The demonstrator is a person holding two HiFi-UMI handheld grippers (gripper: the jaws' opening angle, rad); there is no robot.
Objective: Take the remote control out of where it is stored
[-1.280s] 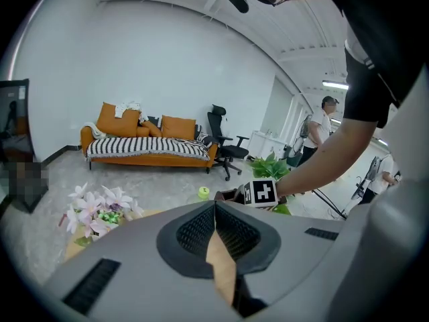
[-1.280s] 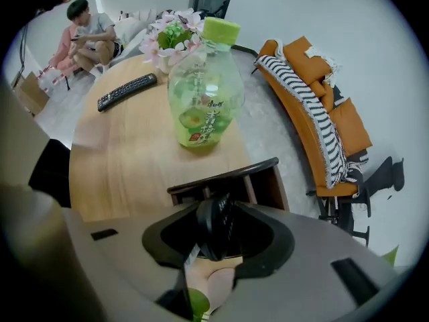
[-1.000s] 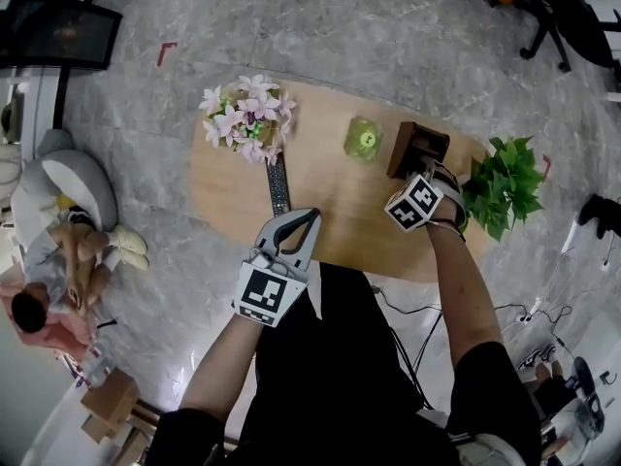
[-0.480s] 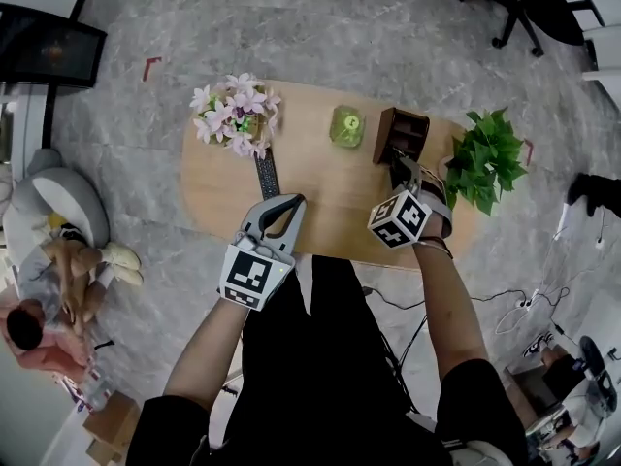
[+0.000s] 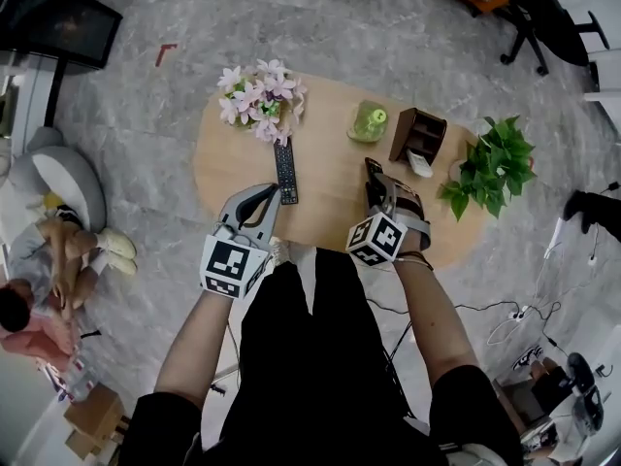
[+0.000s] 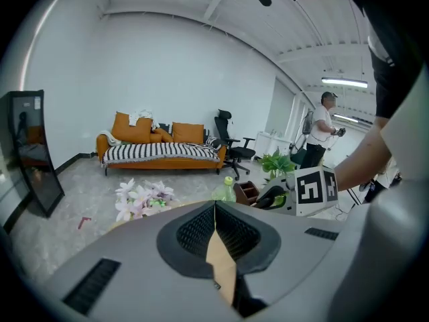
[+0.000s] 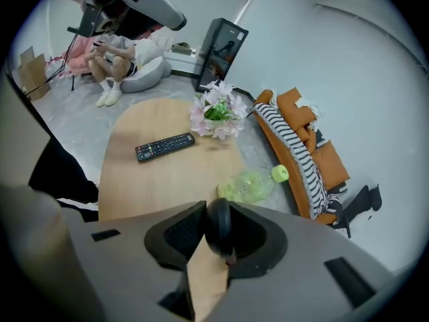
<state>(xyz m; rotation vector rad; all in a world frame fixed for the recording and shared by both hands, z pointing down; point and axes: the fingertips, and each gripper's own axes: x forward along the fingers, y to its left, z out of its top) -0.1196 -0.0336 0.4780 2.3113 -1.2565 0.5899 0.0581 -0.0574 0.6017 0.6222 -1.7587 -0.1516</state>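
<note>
At the far left we see a person (image 5: 44,270) sitting on the floor beside a grey cushion (image 5: 68,178), well apart from the wooden table (image 5: 330,197). Our left gripper (image 5: 268,196) hangs over the table's near edge with its jaws pressed together and nothing between them. Its tips are just beside the near end of a remote control (image 5: 286,171) that lies flat on the bare wood. We cannot tell whether they touch it. Beyond that remote stands a bunch of pink and white flowers (image 5: 260,98). Further right a green bottle (image 5: 369,121) lies on its side. Our right gripper (image 5: 382,194) is over the middle of the table, its jaws pinching a slim black remote (image 5: 372,171), as far as we can tell from its shape. Its rounded end pokes out past the pads towards the bottle, clear of the tabletop. The brown storage box (image 5: 419,136) stands upright just beyond this gripper. A leafy green plant (image 5: 490,168) sits at the table's right end.
</note>
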